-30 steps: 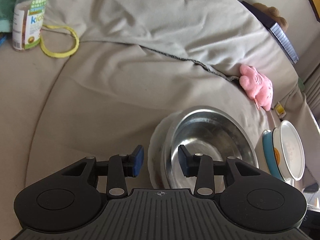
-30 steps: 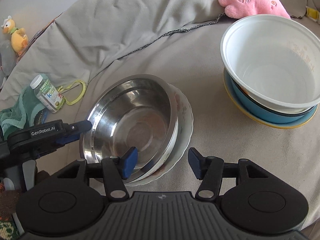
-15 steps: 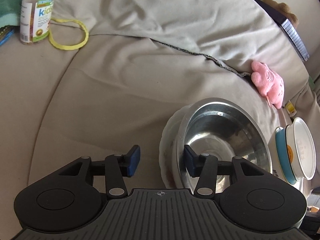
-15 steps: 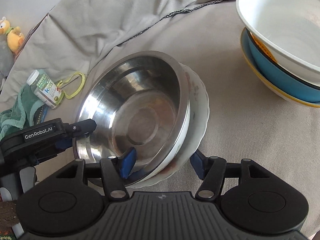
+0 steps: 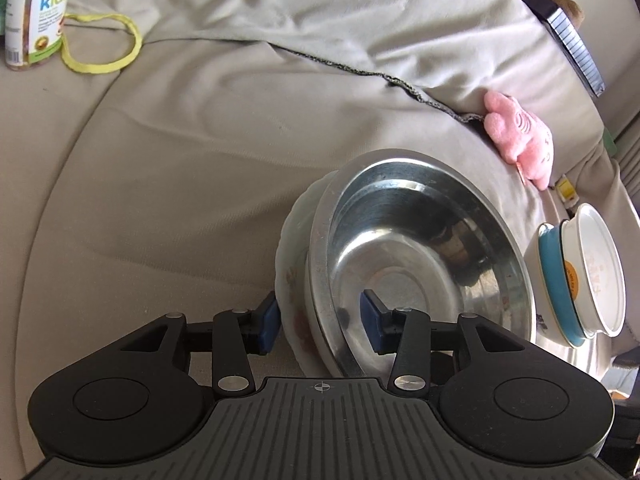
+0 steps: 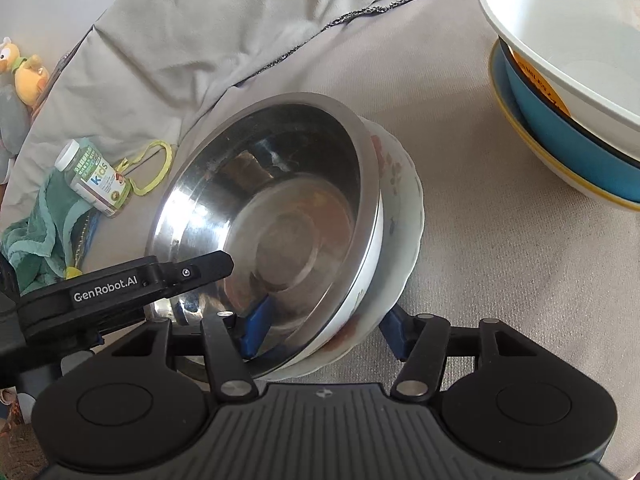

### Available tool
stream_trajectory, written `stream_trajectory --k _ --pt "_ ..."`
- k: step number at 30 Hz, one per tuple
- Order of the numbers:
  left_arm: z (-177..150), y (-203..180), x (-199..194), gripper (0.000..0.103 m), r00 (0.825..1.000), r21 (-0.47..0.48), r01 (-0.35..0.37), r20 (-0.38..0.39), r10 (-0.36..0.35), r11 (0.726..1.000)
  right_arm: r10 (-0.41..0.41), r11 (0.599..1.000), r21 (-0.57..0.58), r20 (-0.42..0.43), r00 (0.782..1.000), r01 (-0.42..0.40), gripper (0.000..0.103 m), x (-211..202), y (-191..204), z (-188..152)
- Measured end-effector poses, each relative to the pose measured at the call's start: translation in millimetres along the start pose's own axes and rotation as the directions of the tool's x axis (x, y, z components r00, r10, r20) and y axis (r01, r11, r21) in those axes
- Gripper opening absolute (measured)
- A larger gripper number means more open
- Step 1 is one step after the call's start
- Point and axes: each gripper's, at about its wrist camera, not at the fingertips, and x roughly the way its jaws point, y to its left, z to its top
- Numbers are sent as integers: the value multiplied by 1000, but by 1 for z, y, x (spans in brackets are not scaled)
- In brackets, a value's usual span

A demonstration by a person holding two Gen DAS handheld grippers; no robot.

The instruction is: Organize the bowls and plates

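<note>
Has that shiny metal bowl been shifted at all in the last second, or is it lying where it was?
Cannot tell. The metal bowl fills more of both views, but both cameras moved; its place relative to the pink plush toy looks much the same.

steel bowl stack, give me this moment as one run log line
left gripper: astride rims of steel bowl and white plate, jaws just closing | right gripper: astride the near rims | grip: unclear | bowl stack: apart

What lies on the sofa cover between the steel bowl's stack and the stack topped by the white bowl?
Nothing: in the right wrist view, bare grey sofa cover separates the steel bowl, nested in a floral white bowl, from the white bowl.
</note>
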Motion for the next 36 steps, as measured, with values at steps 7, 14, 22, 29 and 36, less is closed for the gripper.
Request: stream_trajectory --k 7,14,22,29,36 --pt "-1 -4 2 49 1000 12 31 1 -31 999 -42 999 -4 29 999 42 48 2 -1 13" --pt "-6 -16 -8 46 999 44 -32 11 32 998 -38 997 -61 63 997 41 52 -10 1 7" --pt "-18 -47 -40 47 990 54 -123 81 118 991 37 989 -147 134 990 -17 56 -66 -11 3" --pt "-3 -98 -61 47 973 58 -187 148 177 981 131 967 -233 129 983 -98 56 -109 -39 12" --pt "13 -189 -43 47 979 150 -111 188 82 982 86 987 -158 361 929 -30 56 -157 -103 57"
